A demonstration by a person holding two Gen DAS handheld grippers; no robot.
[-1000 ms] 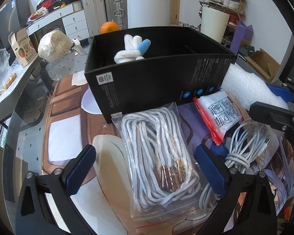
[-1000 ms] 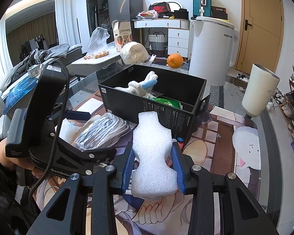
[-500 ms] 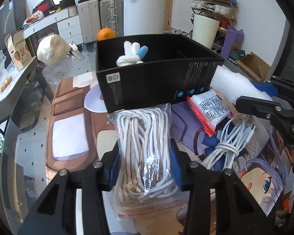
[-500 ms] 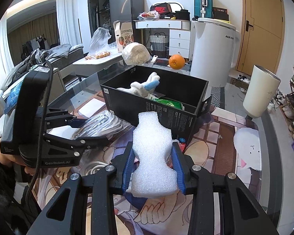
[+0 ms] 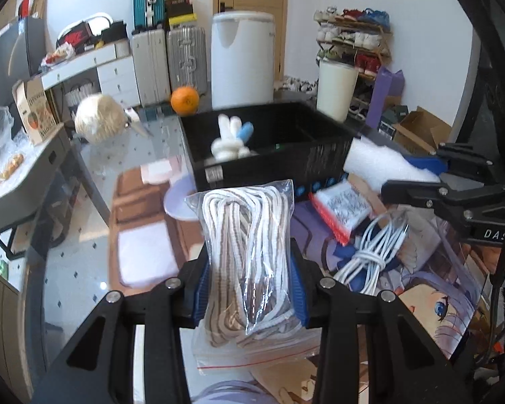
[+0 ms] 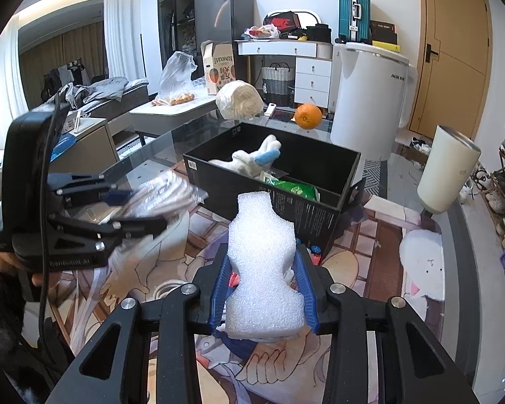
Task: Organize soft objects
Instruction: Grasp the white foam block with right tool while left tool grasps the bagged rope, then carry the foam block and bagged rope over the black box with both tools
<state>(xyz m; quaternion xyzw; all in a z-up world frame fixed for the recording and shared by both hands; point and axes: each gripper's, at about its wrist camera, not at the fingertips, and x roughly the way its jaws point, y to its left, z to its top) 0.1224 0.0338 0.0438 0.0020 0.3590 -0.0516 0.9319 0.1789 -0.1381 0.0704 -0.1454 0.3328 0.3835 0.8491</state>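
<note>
Foam (image 6: 264, 271) is sitting pinched between the pads of the right gripper (image 6: 264, 298), raised over the printed mat short of the black box (image 6: 323, 217), while the left gripper (image 5: 249, 289) is squeezing the bag of white cord (image 5: 247, 252) at its middle, lifted clear and also short of the box. The slick bag is bulging out above the pads and could be slipping free on the way over. Both loads are heading for one opening, so the grippers risk colliding above the box wall.
</note>
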